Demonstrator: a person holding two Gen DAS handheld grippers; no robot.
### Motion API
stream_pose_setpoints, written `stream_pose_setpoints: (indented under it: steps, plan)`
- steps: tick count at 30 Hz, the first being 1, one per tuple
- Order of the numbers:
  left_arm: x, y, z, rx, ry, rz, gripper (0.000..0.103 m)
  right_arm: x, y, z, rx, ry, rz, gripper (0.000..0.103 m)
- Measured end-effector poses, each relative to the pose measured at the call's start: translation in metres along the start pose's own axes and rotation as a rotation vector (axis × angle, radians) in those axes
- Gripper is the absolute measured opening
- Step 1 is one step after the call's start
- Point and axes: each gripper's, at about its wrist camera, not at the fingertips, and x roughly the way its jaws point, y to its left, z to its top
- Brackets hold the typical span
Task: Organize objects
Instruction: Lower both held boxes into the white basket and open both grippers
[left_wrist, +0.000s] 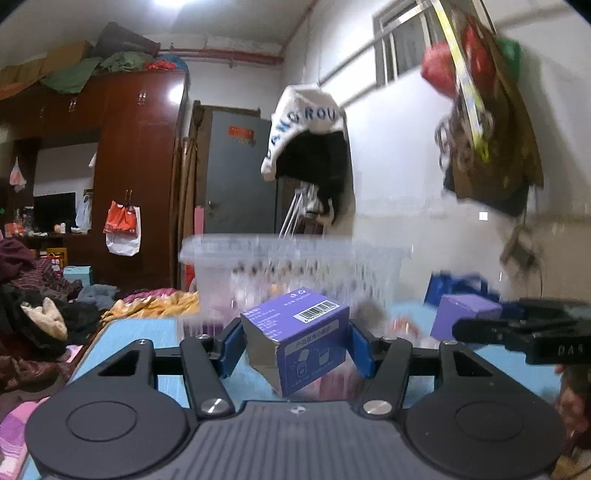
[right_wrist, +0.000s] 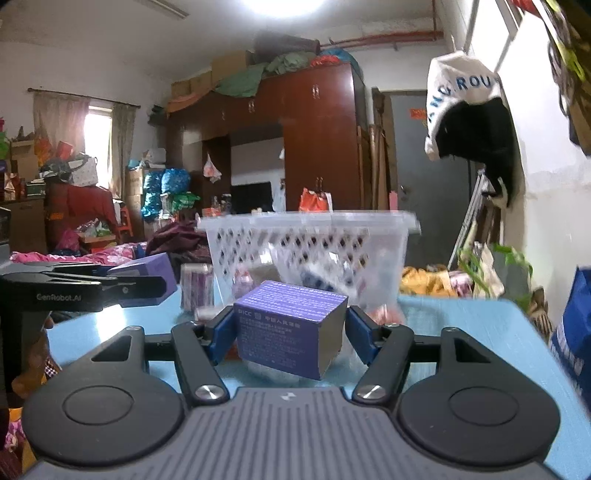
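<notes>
L tool grips purple box | R tool grips 2nd box

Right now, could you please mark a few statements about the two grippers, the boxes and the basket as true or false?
1. The left gripper holds a purple box. True.
2. The right gripper is open on nothing. False: it grips a second purple box.
3. The clear basket stands on the blue table beyond both grippers. True.
4. The basket is solid red plastic. False: it is clear with lattice walls.
5. A white cap hangs on the wall. True.
</notes>
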Motion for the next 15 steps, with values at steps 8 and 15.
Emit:
stream_pose_setpoints:
  steps: [8,15]
  plan:
    - [0.083,0.016,0.097,-0.031,0.056,-0.022,0.062,0.047,-0.005,0.092,-0.084,-0.052,-0.032,0.067]
    - [0.191,0.044,0.110,-0.166,0.273,-0.038,0.066,0.141,-0.035,0.126,-0.053,0.085,-0.078,0.069]
